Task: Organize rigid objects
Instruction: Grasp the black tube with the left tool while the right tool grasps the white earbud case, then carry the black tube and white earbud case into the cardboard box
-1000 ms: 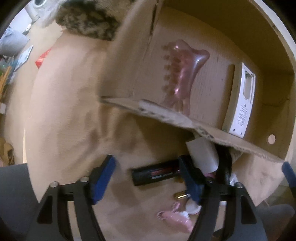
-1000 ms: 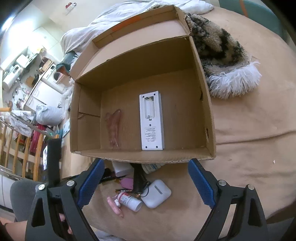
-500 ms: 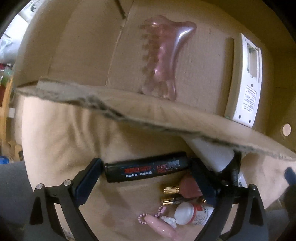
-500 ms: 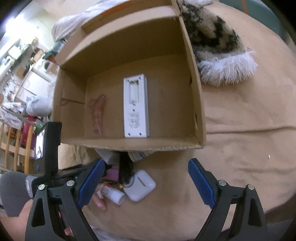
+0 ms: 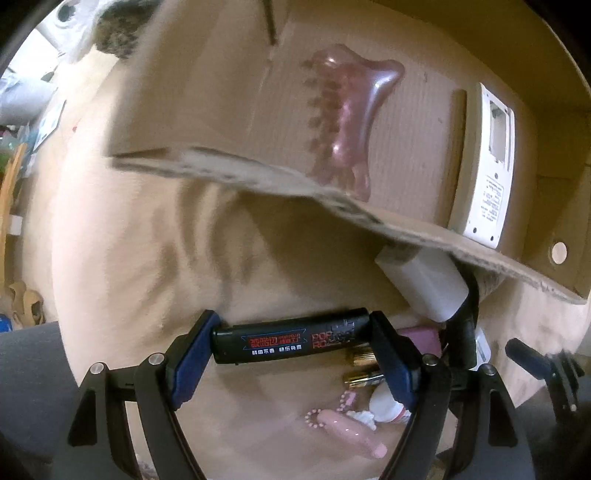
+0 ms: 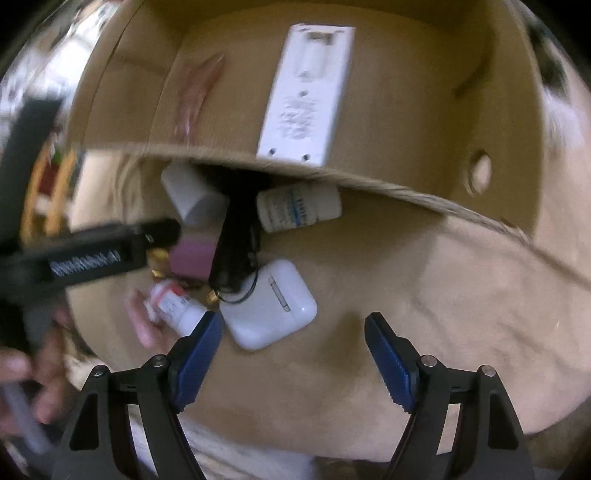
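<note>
On the tan blanket lies a black bar with red print (image 5: 288,338), and my left gripper (image 5: 290,343) is closing on it, a blue pad against each end. My right gripper (image 6: 293,343) points down at the blanket with jaws closing and nothing between them; a white earbud case (image 6: 269,304) lies just beyond its left finger. The open cardboard box (image 5: 258,173) beyond holds a pink claw clip (image 5: 343,122) and a white remote (image 5: 487,166).
Small items crowd the box's front wall (image 6: 369,177): a white pill bottle (image 6: 299,206), a white tube (image 6: 192,199), a pink block (image 6: 192,258), a black object (image 6: 232,243), a red-and-white bottle (image 6: 177,302). A hand (image 6: 22,369) holds the left tool. A furry throw (image 5: 118,29) lies behind.
My left gripper came down around the black bar and closed its pads onto the ends. My right gripper dropped and rolled toward the pile, and its jaws narrowed.
</note>
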`<state>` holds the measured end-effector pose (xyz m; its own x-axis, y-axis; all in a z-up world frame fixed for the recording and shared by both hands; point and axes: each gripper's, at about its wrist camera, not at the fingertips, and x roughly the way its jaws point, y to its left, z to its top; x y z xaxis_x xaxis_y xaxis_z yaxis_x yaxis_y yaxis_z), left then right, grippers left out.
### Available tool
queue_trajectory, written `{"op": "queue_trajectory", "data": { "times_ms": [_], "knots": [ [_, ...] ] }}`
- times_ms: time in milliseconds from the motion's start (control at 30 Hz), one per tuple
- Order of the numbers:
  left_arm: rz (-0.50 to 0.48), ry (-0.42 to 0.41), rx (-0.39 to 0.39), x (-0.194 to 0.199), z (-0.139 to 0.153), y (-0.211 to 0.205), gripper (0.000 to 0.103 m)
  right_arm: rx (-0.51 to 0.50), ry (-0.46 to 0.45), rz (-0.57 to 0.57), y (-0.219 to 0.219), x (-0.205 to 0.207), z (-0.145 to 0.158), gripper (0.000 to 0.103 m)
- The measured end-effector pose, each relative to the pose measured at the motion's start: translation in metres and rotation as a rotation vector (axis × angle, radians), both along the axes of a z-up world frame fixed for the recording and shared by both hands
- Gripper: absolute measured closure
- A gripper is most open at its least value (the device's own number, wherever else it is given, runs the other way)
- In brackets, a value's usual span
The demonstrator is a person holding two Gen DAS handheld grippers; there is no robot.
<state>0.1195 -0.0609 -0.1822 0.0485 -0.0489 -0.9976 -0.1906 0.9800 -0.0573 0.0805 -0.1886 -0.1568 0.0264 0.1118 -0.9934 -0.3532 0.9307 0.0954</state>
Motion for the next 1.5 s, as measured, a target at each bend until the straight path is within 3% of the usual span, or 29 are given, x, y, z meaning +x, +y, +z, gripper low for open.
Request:
{"op": "queue_trajectory", "data": {
  "times_ms": [100, 200, 300, 400, 633, 900, 1167, 1500],
  "knots": [
    [0.017, 0.008, -0.006, 0.007, -0.003, 0.027, 0.024, -0.046, 0.002, 0.073, 0.014, -0.002, -0.009, 0.018],
    [0.02, 0.006, -0.001, 0.005, 0.0, 0.027, 0.024, -0.092, -0.009, 0.127, 0.026, -0.002, -0.018, 0.018],
    [0.006, 0.002, 0.013, 0.0, 0.004, 0.033, 0.024, -0.076, -0.016, 0.147, 0.035, 0.002, -0.019, 0.018],
    [-0.006, 0.0, 0.03, 0.001, 0.004, 0.028, 0.024, -0.045, 0.004, 0.13, 0.035, 0.006, -0.019, 0.039],
    [0.004, -0.007, 0.051, -0.002, 0.007, 0.036, 0.024, -0.028, 0.0, 0.109, 0.024, 0.002, -0.008, 0.04],
    [0.008, -0.024, 0.09, -0.017, 0.012, 0.053, 0.024, 0.015, -0.04, 0.057, 0.0, -0.029, 0.013, 0.04],
    [0.032, -0.056, 0.123, -0.036, 0.022, 0.072, 0.024, 0.122, -0.216, -0.017, -0.02, -0.046, 0.073, 0.04],
    [0.063, -0.252, 0.133, -0.072, 0.096, 0.088, 0.024, 0.228, -0.471, -0.136, -0.047, -0.059, 0.13, 0.04]
  ]
}}
